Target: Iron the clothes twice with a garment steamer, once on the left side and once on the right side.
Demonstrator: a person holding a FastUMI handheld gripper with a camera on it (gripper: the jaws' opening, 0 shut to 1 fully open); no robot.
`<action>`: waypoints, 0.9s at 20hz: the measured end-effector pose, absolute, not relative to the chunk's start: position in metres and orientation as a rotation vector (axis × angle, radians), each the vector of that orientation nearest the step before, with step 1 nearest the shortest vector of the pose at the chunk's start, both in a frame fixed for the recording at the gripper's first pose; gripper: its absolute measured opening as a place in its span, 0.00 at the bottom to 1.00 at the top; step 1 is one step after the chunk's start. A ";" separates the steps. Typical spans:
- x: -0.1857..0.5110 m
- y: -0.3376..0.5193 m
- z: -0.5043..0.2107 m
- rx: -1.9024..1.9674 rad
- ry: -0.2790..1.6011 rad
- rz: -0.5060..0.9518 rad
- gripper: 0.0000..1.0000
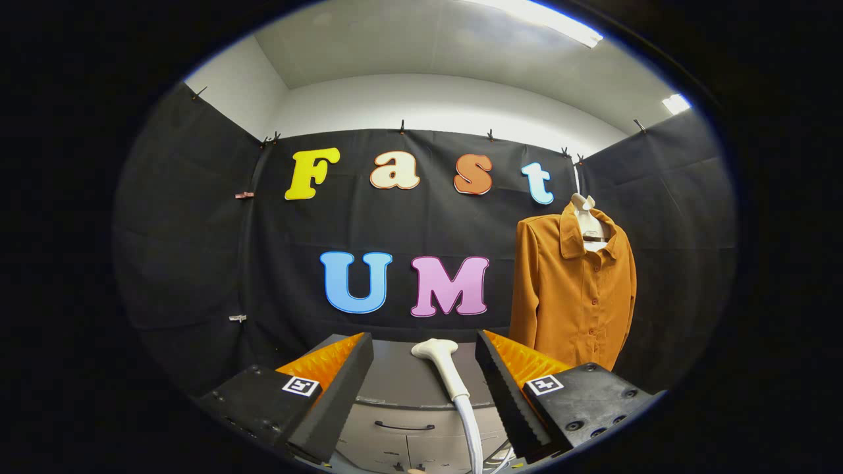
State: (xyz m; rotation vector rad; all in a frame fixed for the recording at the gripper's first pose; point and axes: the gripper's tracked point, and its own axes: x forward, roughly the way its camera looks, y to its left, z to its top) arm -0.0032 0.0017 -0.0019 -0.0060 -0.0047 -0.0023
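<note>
An orange-brown button-up shirt (574, 289) hangs on a pale hanger (588, 220) against the booth's back wall, beyond and to the right of the fingers. A white garment steamer (442, 365) lies on a grey cabinet top (402, 378), its head pointing away and its hose trailing toward me. My gripper (424, 355) is open, its two fingers spread wide on either side of the steamer's handle without touching it. The steamer lies between the fingers and a little below them.
The grey cabinet has drawers with a dark handle (400, 426) on its front, just below the fingers. Black cloth walls close in the booth at the back and on both sides.
</note>
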 end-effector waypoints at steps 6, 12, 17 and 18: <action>-0.002 0.002 -0.006 0.000 0.004 -0.010 0.98; -0.003 0.008 -0.010 0.003 0.008 -0.023 0.98; -0.006 0.016 -0.022 0.013 0.030 -0.059 0.98; -0.006 0.015 -0.022 0.017 0.028 -0.066 0.98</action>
